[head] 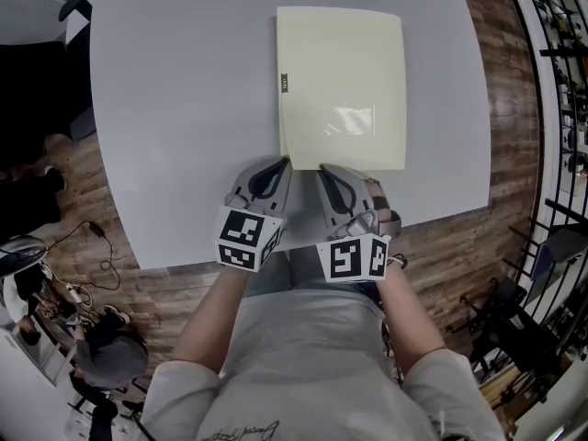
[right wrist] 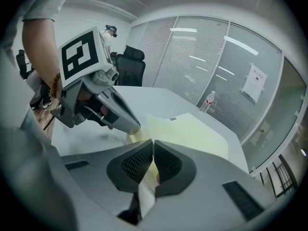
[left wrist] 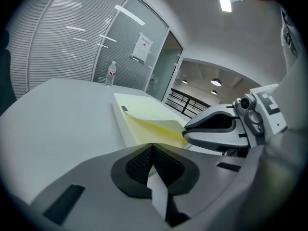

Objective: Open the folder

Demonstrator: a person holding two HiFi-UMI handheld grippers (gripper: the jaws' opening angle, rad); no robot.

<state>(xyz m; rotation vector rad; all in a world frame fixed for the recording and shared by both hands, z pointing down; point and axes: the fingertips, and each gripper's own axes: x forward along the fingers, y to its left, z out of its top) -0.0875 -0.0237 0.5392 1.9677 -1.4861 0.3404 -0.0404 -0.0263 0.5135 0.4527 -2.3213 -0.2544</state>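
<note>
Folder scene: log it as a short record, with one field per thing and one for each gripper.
folder: pale yellow, lying on the table, near edge toward the person
cover: raised slightly at the near edge, yellow inside showing
table: light grey
left gripper: jaws together, tip at the folder's near left corner
right gripper: shut on the cover's near edge
bottle: upright, far side of the table

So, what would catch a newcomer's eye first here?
The pale yellow folder on the white table, straight ahead. Both grippers meet at its near edge: the right gripper pinches the cover, lifted a little there, and the left gripper sits shut beside it. A bottle stands at the table's far end.
</note>
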